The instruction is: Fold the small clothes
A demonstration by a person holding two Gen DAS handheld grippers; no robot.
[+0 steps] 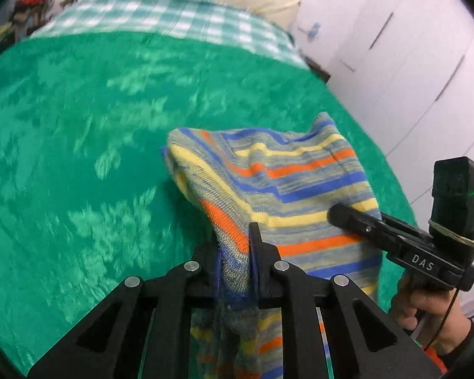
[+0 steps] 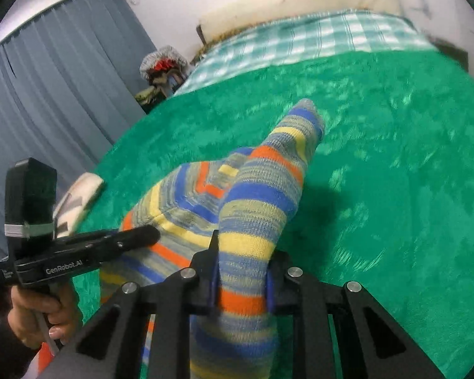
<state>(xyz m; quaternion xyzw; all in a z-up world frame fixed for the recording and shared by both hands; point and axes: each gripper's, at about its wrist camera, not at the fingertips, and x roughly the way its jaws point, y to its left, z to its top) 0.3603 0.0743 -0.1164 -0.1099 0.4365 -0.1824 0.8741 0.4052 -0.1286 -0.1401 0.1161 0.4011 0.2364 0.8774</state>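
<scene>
Knitted and striped in blue, orange and yellow, the small garment (image 1: 268,177) hangs lifted above the green bedspread (image 1: 79,158), its left edge pinched in the left claw (image 1: 233,243) and its right edge pinched in the right claw (image 2: 241,268). I judge it soft, light and limp, likely to sag between the holds, so corners or hems are the places to grip. Lettering reads "DAS" on the right claw's body and, slightly blurred, seemingly "GenRobot.AI" on the left's.
</scene>
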